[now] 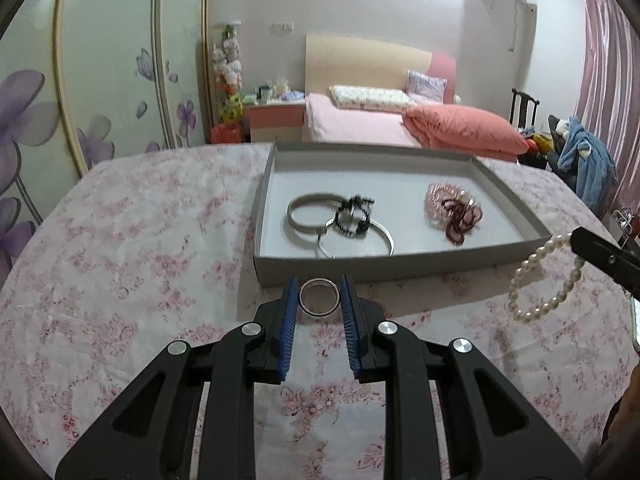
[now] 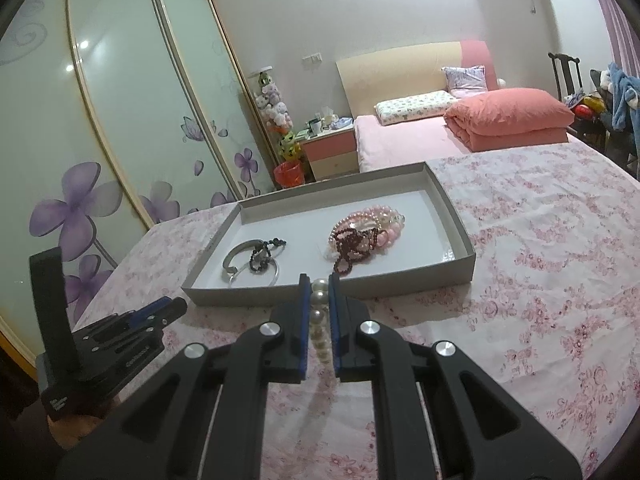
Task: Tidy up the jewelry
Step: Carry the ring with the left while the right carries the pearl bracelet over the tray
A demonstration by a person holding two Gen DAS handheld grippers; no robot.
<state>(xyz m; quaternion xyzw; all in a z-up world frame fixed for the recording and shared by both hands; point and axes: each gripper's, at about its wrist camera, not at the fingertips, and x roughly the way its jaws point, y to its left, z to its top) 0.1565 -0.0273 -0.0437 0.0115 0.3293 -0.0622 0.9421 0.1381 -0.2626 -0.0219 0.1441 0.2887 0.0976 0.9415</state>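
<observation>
My left gripper (image 1: 319,285) is shut on a silver ring bangle (image 1: 319,297), held just in front of the near wall of a grey tray (image 1: 360,266). The tray holds silver bangles (image 1: 310,212), a black bead bracelet (image 1: 354,216) and a pile of pink and dark red bead bracelets (image 1: 454,210). My right gripper (image 2: 319,282) is shut on a white pearl bracelet (image 2: 319,320), which hangs to the right of the tray in the left wrist view (image 1: 548,280). The tray (image 2: 460,224) also shows in the right wrist view.
The tray rests on a table covered with a pink floral cloth (image 1: 140,260). Behind it stand a bed with pink bedding (image 1: 400,120), a nightstand (image 1: 274,120) and a sliding wardrobe with purple flowers (image 1: 80,100). A chair with clothes (image 1: 580,152) stands at the right.
</observation>
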